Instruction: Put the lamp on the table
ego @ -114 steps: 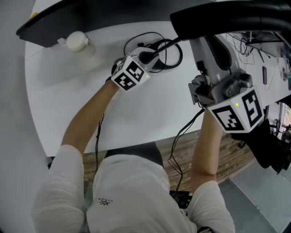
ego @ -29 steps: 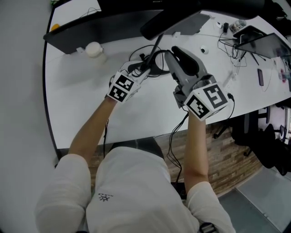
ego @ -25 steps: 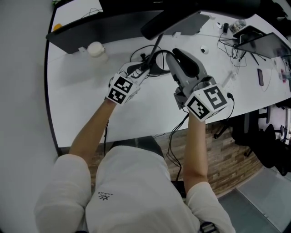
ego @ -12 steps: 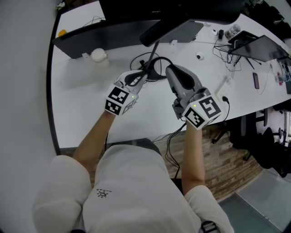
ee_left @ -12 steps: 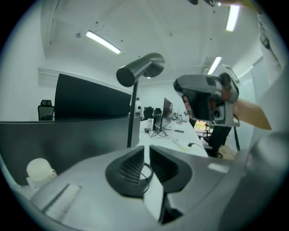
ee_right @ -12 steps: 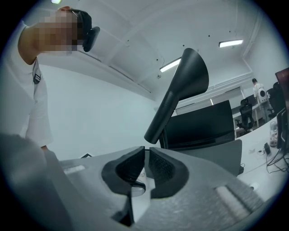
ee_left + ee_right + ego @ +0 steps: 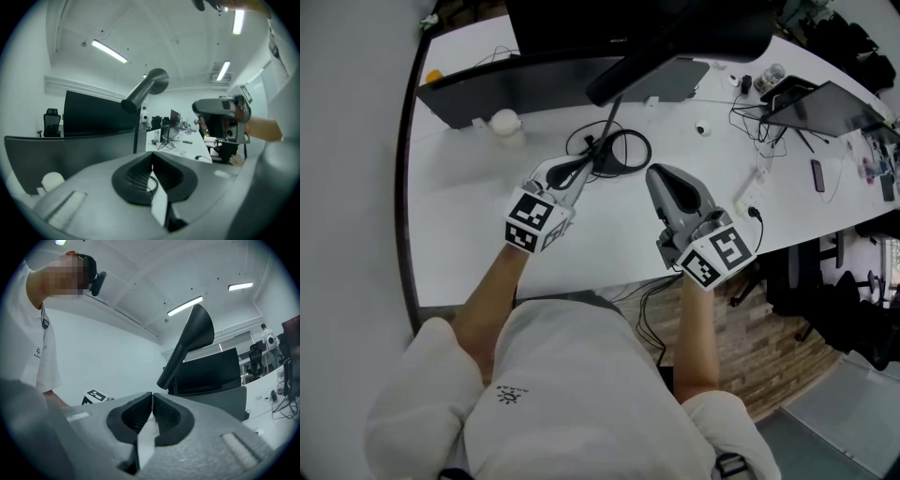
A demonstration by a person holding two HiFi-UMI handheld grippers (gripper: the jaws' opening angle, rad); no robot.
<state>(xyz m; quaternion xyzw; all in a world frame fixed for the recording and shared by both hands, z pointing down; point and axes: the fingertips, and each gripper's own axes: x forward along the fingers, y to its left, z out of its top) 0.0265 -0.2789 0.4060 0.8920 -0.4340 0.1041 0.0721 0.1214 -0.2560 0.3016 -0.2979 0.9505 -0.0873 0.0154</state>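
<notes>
The left gripper's (image 7: 151,161) fingers have just closed, pressed together on nothing. The right gripper (image 7: 151,400) is likewise closed and empty. The 2 hang above the table's (image 7: 459,225) near edge. The lamp (image 7: 609,117) stands toward the far edge, clear of both. Its base is hard to make out among a looped cable (image 7: 630,150). The stem is near upright and the long shade slants up rightward.

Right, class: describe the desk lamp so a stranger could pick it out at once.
On the white table, before the dark divider, lies a coiled black cable. The lamp rises beside it on a thin stem; only it has a long, black, flared head.
</notes>
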